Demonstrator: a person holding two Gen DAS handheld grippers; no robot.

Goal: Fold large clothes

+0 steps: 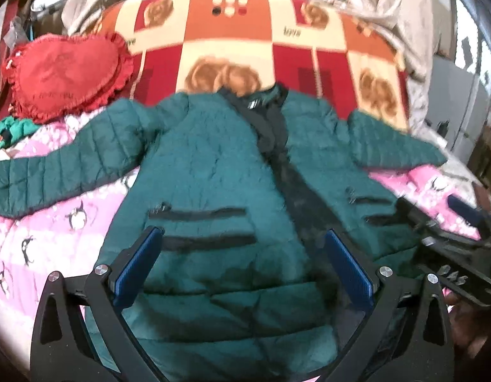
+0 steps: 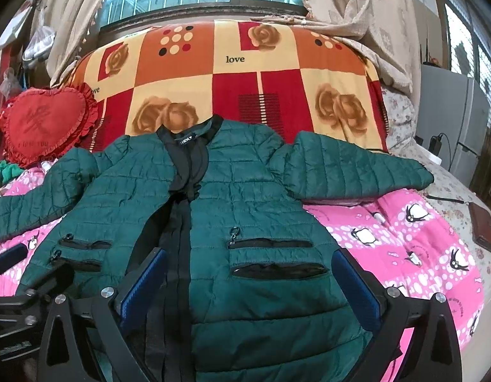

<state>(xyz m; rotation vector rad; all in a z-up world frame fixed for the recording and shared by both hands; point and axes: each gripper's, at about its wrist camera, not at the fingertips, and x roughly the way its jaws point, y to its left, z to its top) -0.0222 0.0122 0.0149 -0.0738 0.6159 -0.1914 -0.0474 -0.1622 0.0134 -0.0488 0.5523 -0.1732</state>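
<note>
Right wrist: jacket [image 2: 245, 197] (spread flat) lies under right tool [image 2: 250, 283], fingers apart.

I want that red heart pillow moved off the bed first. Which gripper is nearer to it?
Left. The left gripper hovers over the jacket's pillow-side half; the right gripper is over the far half from the heart pillow.

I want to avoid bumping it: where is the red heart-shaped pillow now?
In both views the red heart-shaped pillow lies at the far left of the bed, on the edge of the rose-patterned blanket, just beyond the green jacket.
</note>
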